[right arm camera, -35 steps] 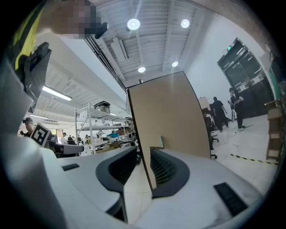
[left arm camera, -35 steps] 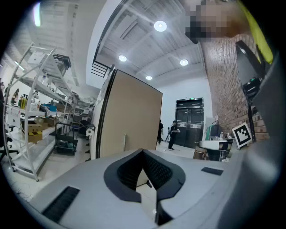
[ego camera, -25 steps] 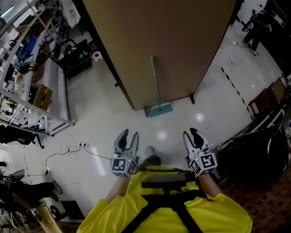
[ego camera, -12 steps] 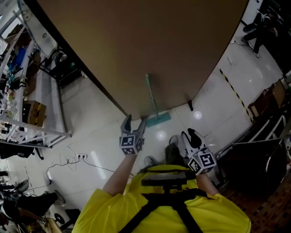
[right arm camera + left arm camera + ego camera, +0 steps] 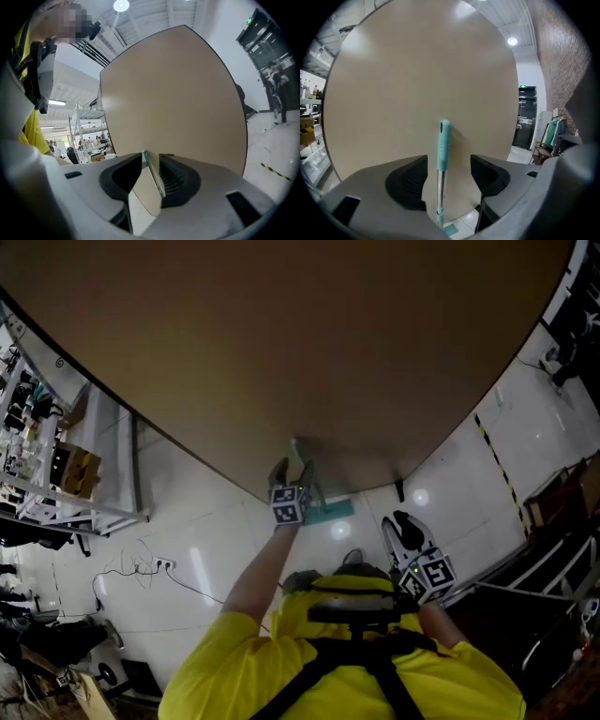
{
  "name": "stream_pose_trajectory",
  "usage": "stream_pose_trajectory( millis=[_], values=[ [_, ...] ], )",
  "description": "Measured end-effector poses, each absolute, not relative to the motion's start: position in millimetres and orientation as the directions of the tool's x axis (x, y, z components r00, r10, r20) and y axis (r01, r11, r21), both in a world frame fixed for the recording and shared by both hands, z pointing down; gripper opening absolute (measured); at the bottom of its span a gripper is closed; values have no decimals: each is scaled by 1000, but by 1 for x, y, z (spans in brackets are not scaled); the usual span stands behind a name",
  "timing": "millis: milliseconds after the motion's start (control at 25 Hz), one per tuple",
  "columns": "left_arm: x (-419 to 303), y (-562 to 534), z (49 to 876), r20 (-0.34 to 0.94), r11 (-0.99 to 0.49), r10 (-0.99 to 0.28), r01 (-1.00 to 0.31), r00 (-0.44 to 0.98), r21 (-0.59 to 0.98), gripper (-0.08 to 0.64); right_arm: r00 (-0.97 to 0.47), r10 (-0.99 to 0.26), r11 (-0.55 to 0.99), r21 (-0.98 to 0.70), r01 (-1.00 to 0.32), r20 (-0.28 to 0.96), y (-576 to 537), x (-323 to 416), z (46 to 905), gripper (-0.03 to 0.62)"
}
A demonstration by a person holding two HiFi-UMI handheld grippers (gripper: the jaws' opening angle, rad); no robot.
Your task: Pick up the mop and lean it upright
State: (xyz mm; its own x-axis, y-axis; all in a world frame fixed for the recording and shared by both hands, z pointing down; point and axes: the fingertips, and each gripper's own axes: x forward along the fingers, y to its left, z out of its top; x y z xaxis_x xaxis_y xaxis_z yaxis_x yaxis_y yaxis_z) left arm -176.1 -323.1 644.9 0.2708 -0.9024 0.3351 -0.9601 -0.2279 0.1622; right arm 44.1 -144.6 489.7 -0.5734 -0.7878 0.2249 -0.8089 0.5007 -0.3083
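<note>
The mop stands upright against a big brown board (image 5: 309, 352). Its teal handle grip (image 5: 296, 446) rests on the panel and its teal head (image 5: 333, 510) sits on the white floor. My left gripper (image 5: 292, 468) is raised to the handle. In the left gripper view the teal grip (image 5: 443, 145) stands between the jaws of my left gripper (image 5: 448, 164), with gaps on both sides; the jaws are closing. My right gripper (image 5: 397, 521) hangs low by the person's right side. Its jaws (image 5: 150, 171) are closing with nothing in them; the mop (image 5: 153, 176) shows far off.
Metal shelving (image 5: 94, 493) with a cardboard box (image 5: 77, 468) stands at the left. A power strip and cables (image 5: 155, 565) lie on the floor. A dark frame (image 5: 548, 563) stands at the right. The board's black foot (image 5: 399, 489) sits beside the mop head.
My left gripper has risen from waist height and moved forward until its jaws flank the mop handle. The person has stepped closer to the board. The right gripper has barely moved.
</note>
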Motion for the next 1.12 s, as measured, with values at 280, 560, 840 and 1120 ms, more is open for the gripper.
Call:
stream_pose_trajectory(
  millis=[280, 560, 840, 1120],
  values=[
    [-177, -367, 682, 401, -39, -911, -990, 92, 139, 203, -588, -760, 495, -340, -800, 276, -178, 83, 512, 121],
    [-179, -363, 679, 375, 18, -927, -999, 2, 50, 112, -594, -752, 475, -391, -789, 286, -184, 98, 527, 121],
    [-154, -297, 654, 319, -81, -942, -994, 102, 79, 112, -588, -764, 470, -396, -789, 265, -186, 105, 522, 78],
    [-132, -233, 555, 185, -217, -957, -975, 222, 46, 112, -584, -768, 463, -402, -790, 264, -191, 113, 532, 78]
  ],
)
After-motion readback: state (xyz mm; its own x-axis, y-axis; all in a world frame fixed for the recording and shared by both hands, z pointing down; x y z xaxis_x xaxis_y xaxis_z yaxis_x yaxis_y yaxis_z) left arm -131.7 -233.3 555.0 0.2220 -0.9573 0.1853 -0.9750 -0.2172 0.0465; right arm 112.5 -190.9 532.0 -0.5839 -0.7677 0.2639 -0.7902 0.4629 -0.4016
